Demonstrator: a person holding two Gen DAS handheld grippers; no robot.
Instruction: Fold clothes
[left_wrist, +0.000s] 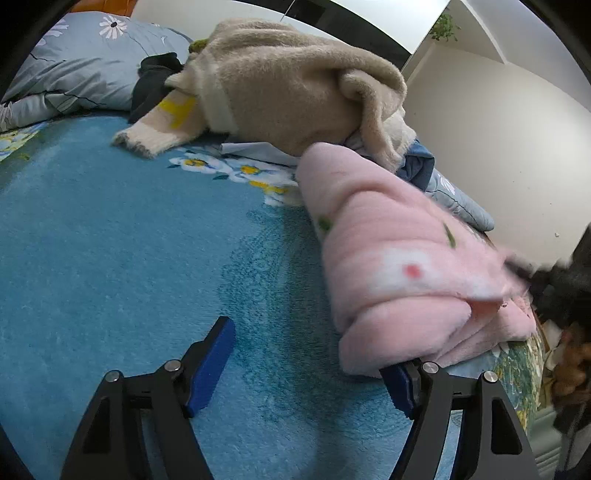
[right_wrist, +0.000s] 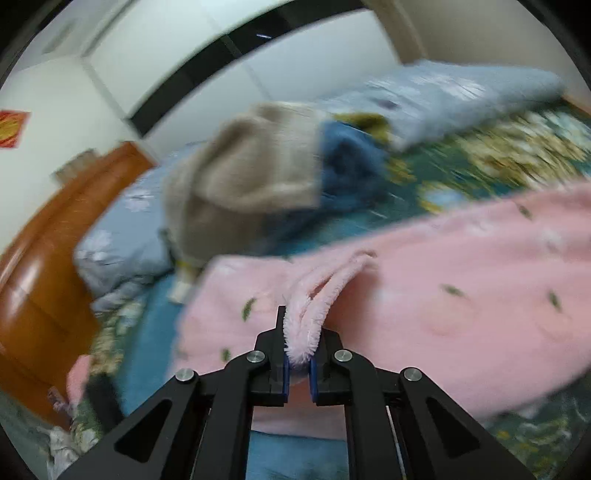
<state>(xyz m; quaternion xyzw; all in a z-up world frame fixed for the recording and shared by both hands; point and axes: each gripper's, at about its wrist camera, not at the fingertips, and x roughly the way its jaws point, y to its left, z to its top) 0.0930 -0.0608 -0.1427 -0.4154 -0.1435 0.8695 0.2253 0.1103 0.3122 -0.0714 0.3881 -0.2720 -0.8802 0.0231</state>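
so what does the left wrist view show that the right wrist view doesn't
Only the left wrist view shows the left claw open over the blue plush bedspread, holding nothing. Only the right wrist view shows the right claw shut on a doubled edge of the pink fleece garment. Both show that garment and the beige fuzzy garment.

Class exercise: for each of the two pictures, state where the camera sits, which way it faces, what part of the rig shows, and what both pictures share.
Left wrist: sits on the left gripper, low over the blue blanket, facing the beige garment; open fingers show.
Right wrist: sits on the right gripper, facing the wooden headboard; its fingers pinch a fleece edge.
Shared: the pink fleece garment, beige garment, blanket.
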